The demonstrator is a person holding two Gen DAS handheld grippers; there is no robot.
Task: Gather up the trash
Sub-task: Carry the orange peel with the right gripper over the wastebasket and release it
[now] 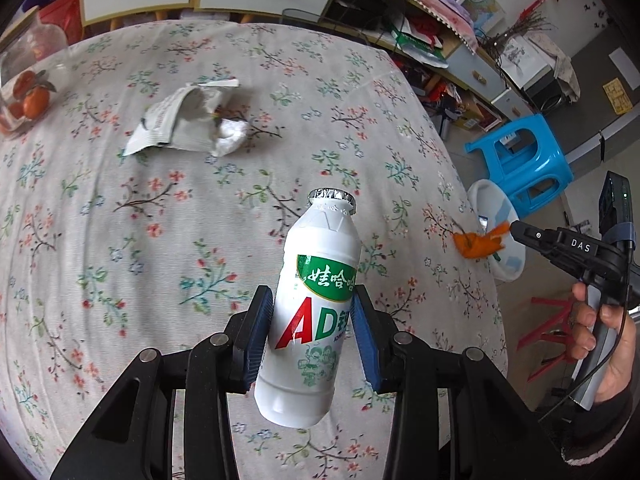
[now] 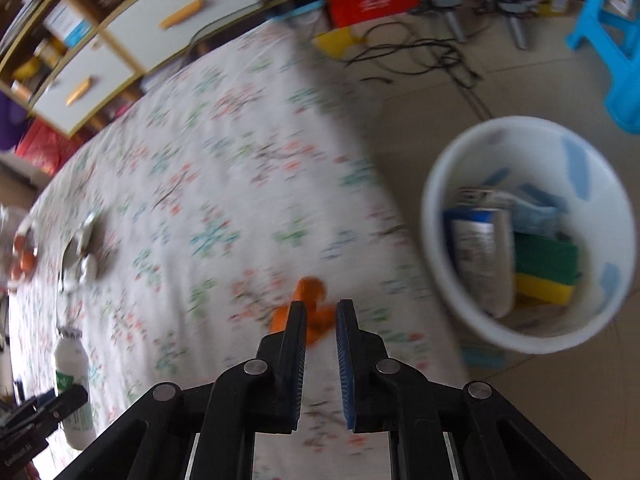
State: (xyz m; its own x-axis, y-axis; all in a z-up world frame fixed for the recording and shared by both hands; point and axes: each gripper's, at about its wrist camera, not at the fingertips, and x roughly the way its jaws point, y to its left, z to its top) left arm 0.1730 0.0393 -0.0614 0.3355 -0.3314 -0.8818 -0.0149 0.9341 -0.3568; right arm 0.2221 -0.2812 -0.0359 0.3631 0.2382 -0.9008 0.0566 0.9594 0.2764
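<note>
My left gripper (image 1: 312,332) pinches a white AD calcium milk bottle (image 1: 312,316) by its middle, foil cap tilted away from me, above the floral tablecloth (image 1: 120,240). My right gripper (image 2: 320,312) has its jaws drawn in on a scrap of orange peel (image 2: 310,312) over the table's edge, near the white trash bucket (image 2: 532,228) on the floor. A torn white wrapper (image 1: 176,124) and a crumpled tissue (image 1: 232,136) lie farther back on the cloth.

Each camera looks steeply down along its own tool, close above the floral-clothed desk (image 1: 120,240). Both views share the cloth and the white bin (image 2: 528,232) (right view blurred).
</note>
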